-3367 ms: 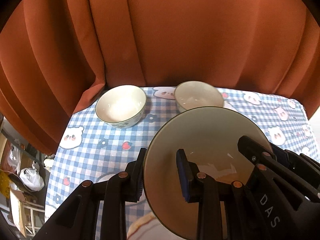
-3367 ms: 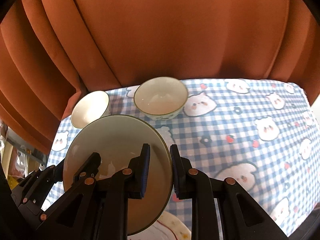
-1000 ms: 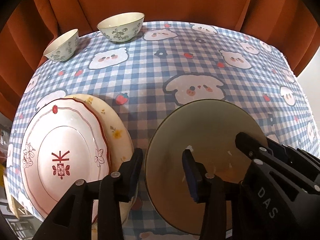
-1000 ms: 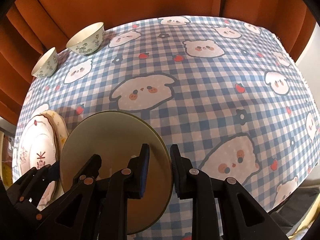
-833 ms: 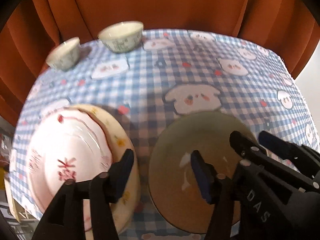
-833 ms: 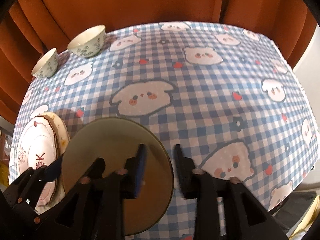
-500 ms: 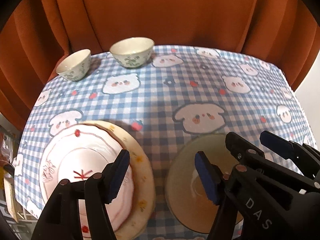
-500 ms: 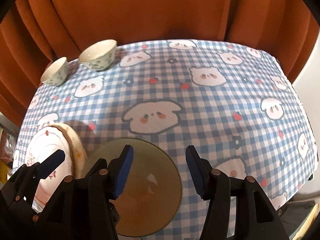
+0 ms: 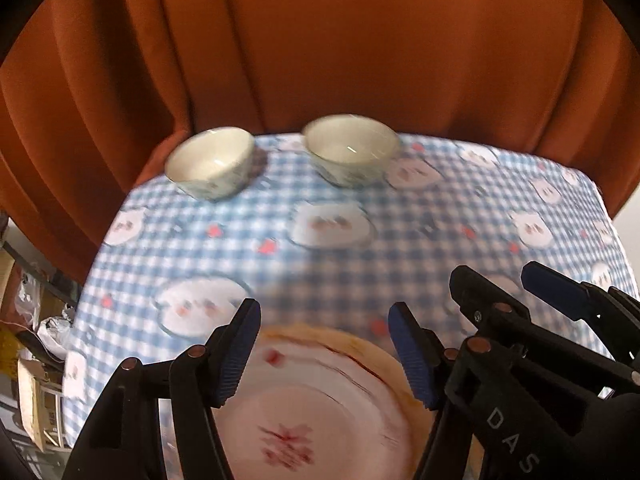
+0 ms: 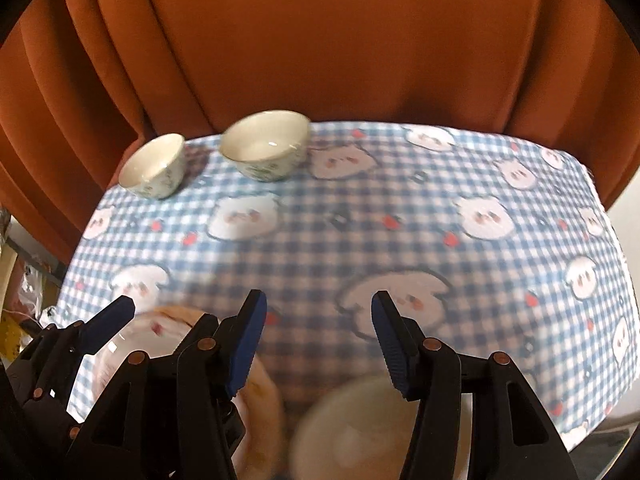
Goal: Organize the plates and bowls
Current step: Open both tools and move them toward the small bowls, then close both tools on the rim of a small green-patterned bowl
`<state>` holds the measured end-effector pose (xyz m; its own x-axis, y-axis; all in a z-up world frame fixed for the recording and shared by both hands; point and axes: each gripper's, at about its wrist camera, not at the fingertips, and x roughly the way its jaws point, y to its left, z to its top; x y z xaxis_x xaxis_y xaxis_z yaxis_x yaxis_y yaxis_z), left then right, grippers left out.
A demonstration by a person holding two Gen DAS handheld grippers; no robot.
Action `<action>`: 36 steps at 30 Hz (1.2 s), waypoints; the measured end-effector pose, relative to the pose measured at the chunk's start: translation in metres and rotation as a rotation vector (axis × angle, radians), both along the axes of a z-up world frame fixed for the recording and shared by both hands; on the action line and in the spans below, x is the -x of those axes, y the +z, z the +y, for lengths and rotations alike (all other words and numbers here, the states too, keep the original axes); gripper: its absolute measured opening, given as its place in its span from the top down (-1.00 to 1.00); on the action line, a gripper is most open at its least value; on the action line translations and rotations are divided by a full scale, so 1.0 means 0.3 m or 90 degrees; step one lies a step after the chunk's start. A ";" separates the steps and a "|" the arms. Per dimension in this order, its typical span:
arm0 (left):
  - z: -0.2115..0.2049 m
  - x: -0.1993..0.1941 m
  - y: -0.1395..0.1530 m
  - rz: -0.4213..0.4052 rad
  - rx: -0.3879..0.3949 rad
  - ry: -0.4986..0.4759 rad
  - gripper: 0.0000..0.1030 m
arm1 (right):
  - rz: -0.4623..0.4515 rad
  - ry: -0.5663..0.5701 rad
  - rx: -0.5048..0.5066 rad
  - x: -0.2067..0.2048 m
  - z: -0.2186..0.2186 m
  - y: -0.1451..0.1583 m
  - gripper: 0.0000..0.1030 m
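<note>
You face rust-orange curtains point(image 9: 360, 48) hanging in heavy folds behind the desk point(image 10: 360, 232), which wears a blue-and-white checked cloth printed with bears and strawberries. At your far left, cluttered shelves point(image 9: 28, 320) hold bags and boxes.

"DAS" in grey on right gripper point(image 9: 492, 292) body

Glossy glazed ceramic bowls point(image 10: 264, 145) on a matt checked cloth point(image 10: 400, 216).
</note>
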<state>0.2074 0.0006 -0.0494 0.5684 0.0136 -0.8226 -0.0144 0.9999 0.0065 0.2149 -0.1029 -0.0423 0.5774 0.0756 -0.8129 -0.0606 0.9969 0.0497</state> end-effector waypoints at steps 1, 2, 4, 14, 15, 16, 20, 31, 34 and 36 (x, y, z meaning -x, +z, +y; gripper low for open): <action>0.039 -0.025 0.013 -0.006 -0.005 0.008 -0.33 | -0.005 0.005 -0.002 -0.020 0.031 0.010 -0.14; 0.064 -0.039 0.021 -0.011 -0.008 0.012 -0.33 | -0.008 0.007 -0.003 -0.034 0.051 0.016 -0.14; 0.129 -0.080 0.042 -0.025 -0.019 0.019 -0.33 | -0.022 0.012 -0.009 -0.083 0.125 0.039 -0.14; 0.377 -0.269 0.057 -0.061 -0.041 0.032 -0.31 | -0.062 -0.004 -0.019 -0.268 0.396 0.075 -0.14; 0.400 -0.290 0.052 -0.060 -0.043 0.031 -0.31 | -0.061 -0.005 -0.022 -0.287 0.419 0.071 -0.14; 0.419 -0.309 0.046 -0.059 -0.042 0.030 -0.30 | -0.061 -0.005 -0.022 -0.299 0.433 0.068 -0.14; 0.475 -0.375 0.026 -0.058 -0.042 0.026 -0.29 | -0.060 -0.012 -0.013 -0.377 0.515 0.052 -0.14; 0.561 -0.565 -0.040 -0.061 -0.040 0.009 -0.20 | -0.063 -0.042 -0.011 -0.556 0.617 -0.014 -0.14; 0.566 -0.600 -0.085 -0.051 -0.029 0.004 -0.13 | -0.053 -0.046 -0.007 -0.601 0.621 -0.047 -0.14; 0.578 -0.618 -0.103 -0.046 -0.025 0.003 -0.03 | -0.049 -0.050 -0.005 -0.620 0.629 -0.073 -0.14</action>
<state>0.3929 0.1741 -0.0803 0.6260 0.0486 -0.7783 -0.0215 0.9988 0.0451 0.4011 0.0858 -0.0642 0.6425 0.0339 -0.7656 0.0134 0.9984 0.0555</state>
